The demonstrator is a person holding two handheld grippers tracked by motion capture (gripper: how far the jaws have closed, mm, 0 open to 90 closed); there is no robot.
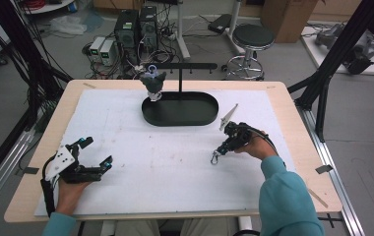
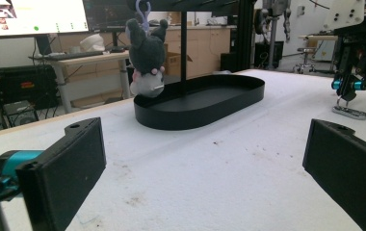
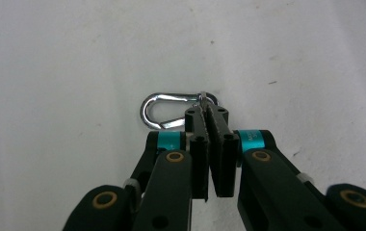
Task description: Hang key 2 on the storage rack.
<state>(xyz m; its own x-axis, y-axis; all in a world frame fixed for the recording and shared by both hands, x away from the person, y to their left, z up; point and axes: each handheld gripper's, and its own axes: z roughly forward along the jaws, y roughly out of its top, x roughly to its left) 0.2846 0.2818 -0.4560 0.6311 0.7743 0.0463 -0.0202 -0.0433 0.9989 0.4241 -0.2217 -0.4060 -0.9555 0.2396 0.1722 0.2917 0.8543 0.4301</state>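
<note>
Light wood table (image 1: 293, 113) with rounded corners, top mostly covered by a white mat (image 1: 175, 162), stained with small brown specks toward the middle. Bare wood border shows on all sides of the mat. Black oval tray (image 1: 180, 109) sits on the mat at the far centre; a thin black post rises from it. Silver carabiner clip (image 1: 215, 158) lies flat on the mat, right of centre, well apart from the tray; in the right gripper view it (image 3: 169, 111) rests on the mat surface. Small dark tape pieces at the table's left and right edges.
</note>
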